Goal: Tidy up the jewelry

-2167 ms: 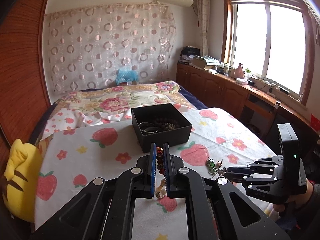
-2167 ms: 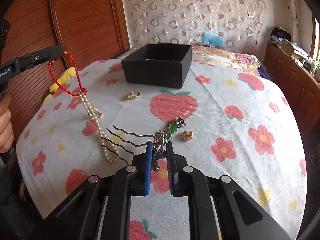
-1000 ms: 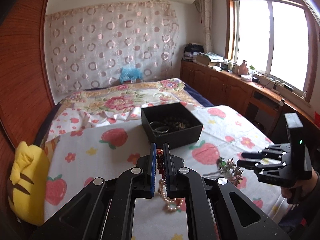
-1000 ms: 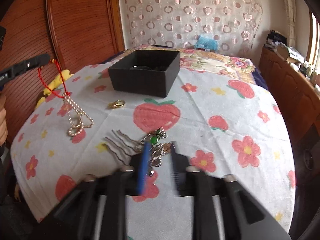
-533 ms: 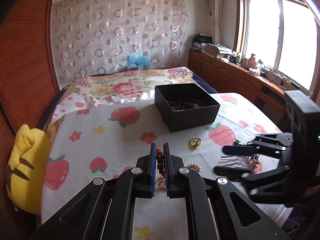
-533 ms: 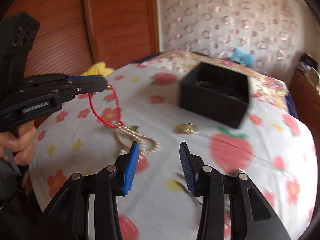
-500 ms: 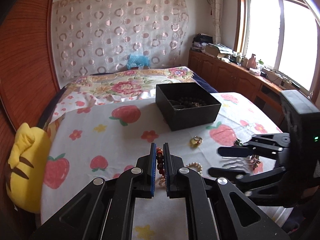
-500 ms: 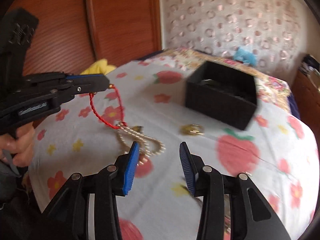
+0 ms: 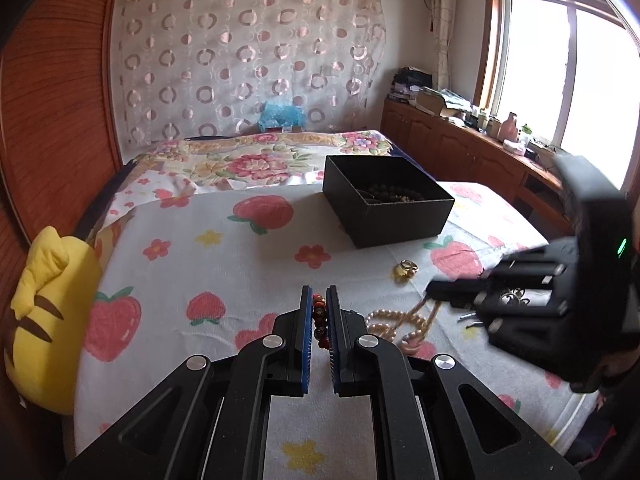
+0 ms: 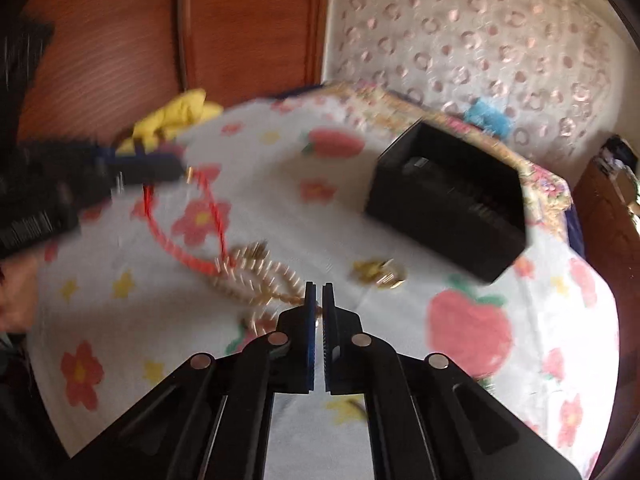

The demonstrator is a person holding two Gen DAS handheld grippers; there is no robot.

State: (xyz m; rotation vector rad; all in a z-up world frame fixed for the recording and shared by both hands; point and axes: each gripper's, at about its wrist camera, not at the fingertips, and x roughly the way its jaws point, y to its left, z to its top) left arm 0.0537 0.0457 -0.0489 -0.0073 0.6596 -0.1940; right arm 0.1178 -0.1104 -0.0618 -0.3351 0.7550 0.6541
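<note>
Pinching the beaded red-cord end of the necklace, the left gripper has its jaws pressed together on the beads, which show between the blue pads. The pearl section lies coiled on the strawberry-print cloth just right of that gripper, still joined to the held cord.

The right gripper has its jaws pressed together over the near end of the pearl coil. The right wrist view is blurred, so whether any pearls are caught between the pads cannot be told.

Farther on, a gold ring rests on the cloth, between the pearls and the black box. The box stands open with dark beads and a bangle inside. Hair pins and other pieces near the right gripper are largely hidden in the left wrist view.

Hazards, as judged:
- If the right gripper closed on nothing, the loose pearl section will trail and may snag the ring or the box rim during transfer.
- If both grippers hold the strand, pulling them apart could strain the cord.
- Dragging the coil may sweep the ring out of place.
</note>
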